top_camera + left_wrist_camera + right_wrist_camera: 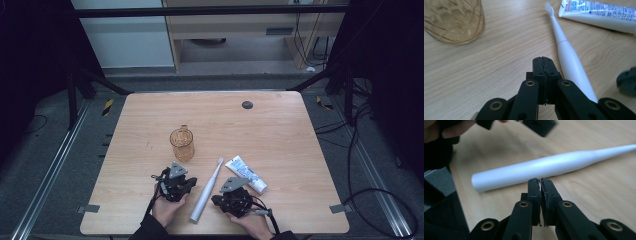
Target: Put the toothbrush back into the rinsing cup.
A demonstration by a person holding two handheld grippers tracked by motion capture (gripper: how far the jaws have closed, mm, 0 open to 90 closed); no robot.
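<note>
A white electric toothbrush [206, 192] lies slantwise on the wooden table [280, 145] near its front edge, brush head pointing away. On its left my left gripper [192, 181] is shut and holds nothing; its tips [543, 60] rest just beside the toothbrush [569, 57] handle. From the right side my right gripper [214, 200] points at the handle. Its jaws [540, 181] are shut and hold nothing, a little short of the toothbrush [536, 168]. An amber glass mug [181, 144] stands behind the left gripper. A white toothpaste tube [246, 174] lies right of the brush head.
A small dark round disc [247, 104] sits near the table's far edge. Metal brackets [88, 208] clamp the front corners. Cables [372, 195] trail on the floor to the right. The mug [454, 21] and tube [599, 13] lie ahead of the left gripper.
</note>
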